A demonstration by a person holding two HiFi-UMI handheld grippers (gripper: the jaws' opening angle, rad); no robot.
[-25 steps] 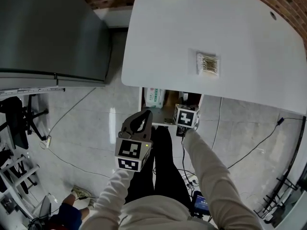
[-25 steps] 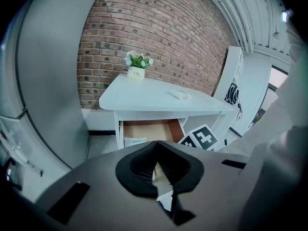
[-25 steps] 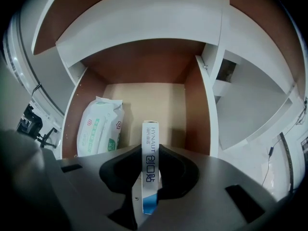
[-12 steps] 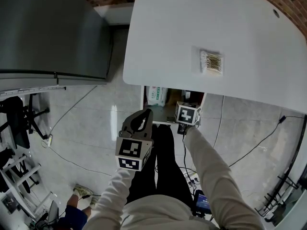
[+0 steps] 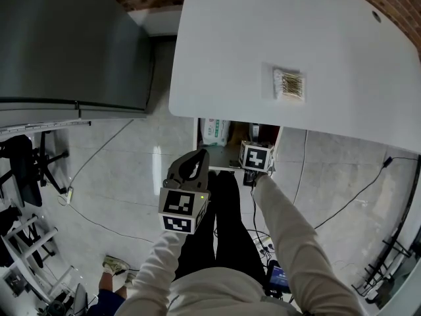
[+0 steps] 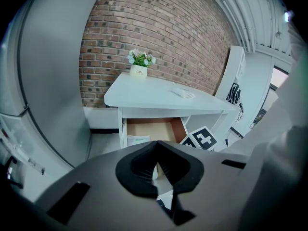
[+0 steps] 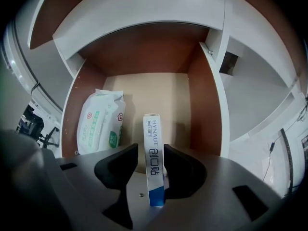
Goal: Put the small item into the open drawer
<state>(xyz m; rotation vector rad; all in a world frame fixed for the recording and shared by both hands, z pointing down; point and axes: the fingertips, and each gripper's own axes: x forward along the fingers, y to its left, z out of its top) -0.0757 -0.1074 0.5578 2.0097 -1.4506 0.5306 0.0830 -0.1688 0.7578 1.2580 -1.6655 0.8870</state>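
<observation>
A slim white and blue box (image 7: pixel 154 153) stands on edge between the jaws of my right gripper (image 7: pixel 150 149), over the open drawer (image 7: pixel 159 88). Those jaws are opening: a gap shows between the left pad and the box. In the head view the right gripper (image 5: pixel 255 151) reaches into the drawer (image 5: pixel 233 140) under the table's edge, so its jaws are hidden there. My left gripper (image 5: pixel 195 157) hangs in front of the drawer over the floor, with its tips (image 6: pixel 157 144) shut and nothing in them.
A white and green wipes pack (image 7: pixel 100 121) lies at the drawer's left side. The white table (image 5: pixel 263 31) carries a packet of cotton swabs (image 5: pixel 288 84) and a flower pot (image 6: pixel 139 66). A grey cabinet (image 5: pixel 66 45) stands to the left. Cables run across the floor.
The head view has shifted slightly. Both grippers stay where they were.
</observation>
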